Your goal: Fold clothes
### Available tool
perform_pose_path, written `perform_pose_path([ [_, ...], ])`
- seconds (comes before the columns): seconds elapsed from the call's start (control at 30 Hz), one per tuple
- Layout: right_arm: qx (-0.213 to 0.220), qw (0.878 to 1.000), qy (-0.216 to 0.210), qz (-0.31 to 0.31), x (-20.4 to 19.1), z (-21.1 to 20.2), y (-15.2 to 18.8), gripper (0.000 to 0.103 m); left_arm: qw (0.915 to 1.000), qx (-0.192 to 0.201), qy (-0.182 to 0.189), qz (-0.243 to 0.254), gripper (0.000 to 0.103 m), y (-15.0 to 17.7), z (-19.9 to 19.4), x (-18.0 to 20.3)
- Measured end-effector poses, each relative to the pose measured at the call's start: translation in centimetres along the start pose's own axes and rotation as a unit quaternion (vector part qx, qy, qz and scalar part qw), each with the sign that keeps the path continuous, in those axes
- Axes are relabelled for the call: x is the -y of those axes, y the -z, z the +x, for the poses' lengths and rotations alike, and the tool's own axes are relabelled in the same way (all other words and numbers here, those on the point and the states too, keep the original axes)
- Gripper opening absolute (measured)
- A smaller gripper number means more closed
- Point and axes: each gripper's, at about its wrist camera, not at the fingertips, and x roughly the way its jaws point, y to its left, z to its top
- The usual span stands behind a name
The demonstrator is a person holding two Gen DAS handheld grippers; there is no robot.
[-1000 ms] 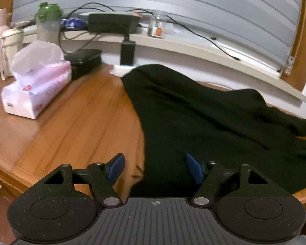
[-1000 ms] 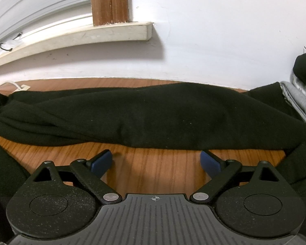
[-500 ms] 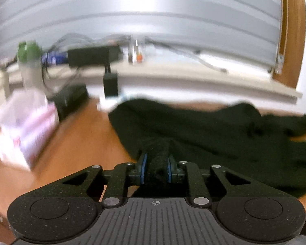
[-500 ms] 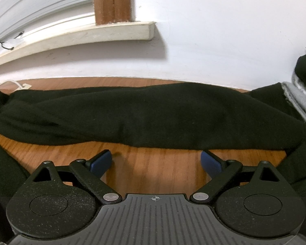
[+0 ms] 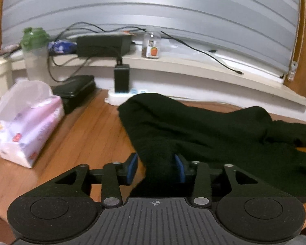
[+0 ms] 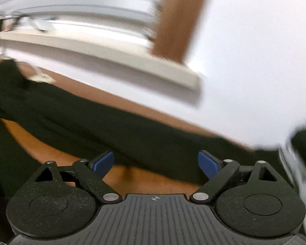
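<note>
A black garment [image 5: 204,126] lies spread over the wooden table [image 5: 87,134], running from the power strip to the right edge. A raised fold of it stands between the jaws of my left gripper [image 5: 156,167], which are opening. The left pad [image 5: 132,167] has a gap to the cloth. In the blurred right wrist view the same garment [image 6: 91,122] stretches as a long band across the table [image 6: 149,179]. My right gripper [image 6: 156,163] is wide, its jaws closing a little, and the cloth's near edge lies between the fingertips, unpinched.
A pink tissue pack [image 5: 28,122], a green-lidded bottle [image 5: 35,55] and a black case [image 5: 75,89] stand at the left. A power strip with a black adapter [image 5: 122,81] sits by the wall under a windowsill [image 5: 193,65] with cables. Grey-white fabric [image 6: 302,183] lies at the right edge.
My left gripper shut on a fold of the black cloth, then its jaws parted again with the fold standing between them. My right gripper rolled and swung sideways along the garment.
</note>
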Motion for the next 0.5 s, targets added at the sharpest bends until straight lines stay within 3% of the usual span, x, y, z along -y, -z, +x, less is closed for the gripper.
perform_pose_path([
  [0.13, 0.042, 0.996, -0.066, -0.034, -5.7, -1.7, -3.4, 0.086, 0.9998, 0.008, -0.012, 0.016, 0.051, 0.7, -2.3, 0.3],
  [0.23, 0.06, 0.987, -0.139, -0.049, -10.7, -2.3, -5.9, 0.085, 0.9997, 0.015, -0.012, 0.014, 0.054, 1.3, -3.6, 0.0],
  [0.37, 0.067, 0.965, -0.24, -0.08, -18.0, -2.8, -8.7, 0.077, 0.9998, 0.017, -0.008, 0.004, 0.055, 2.1, -4.7, -0.5],
  [0.5, 0.07, 0.939, -0.314, -0.122, -25.3, -3.3, -10.6, 0.067, 0.9999, 0.015, -0.009, -0.002, 0.055, 2.9, -5.2, -1.1],
])
